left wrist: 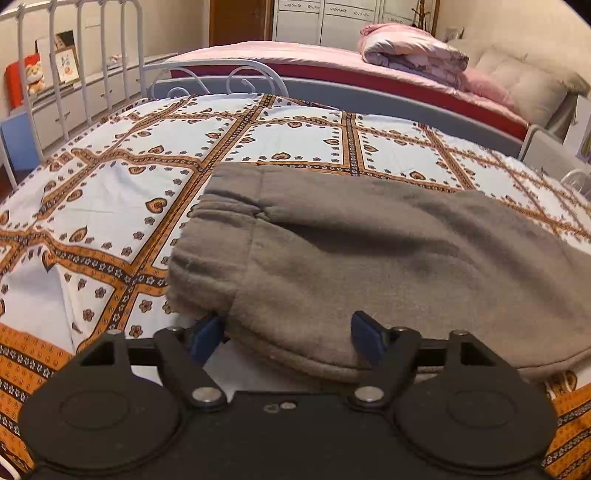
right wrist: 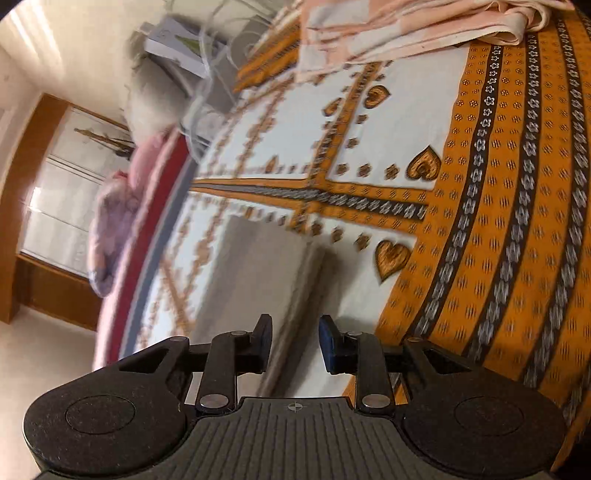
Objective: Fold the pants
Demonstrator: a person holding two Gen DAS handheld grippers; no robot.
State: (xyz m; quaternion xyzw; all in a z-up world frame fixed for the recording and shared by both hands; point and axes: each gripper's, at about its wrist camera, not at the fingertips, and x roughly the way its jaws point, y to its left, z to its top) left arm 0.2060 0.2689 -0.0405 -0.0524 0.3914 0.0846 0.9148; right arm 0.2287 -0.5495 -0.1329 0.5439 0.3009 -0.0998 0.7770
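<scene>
Pants: grey-brown, folded, lying on the patterned bedsheet.

Left gripper: level and low at the pants' near edge, fingers spread wide, cloth between them.

Right gripper: rolled sideways over the sheet, fingers apart, nothing held; view blurred.

Pink cloth: beyond.

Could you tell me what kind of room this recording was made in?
Most likely a bedroom. The grey pants lie on a bed with a patterned sheet and a white metal bed frame; a second bed behind carries a folded quilt, with a white wardrobe beyond.
</scene>
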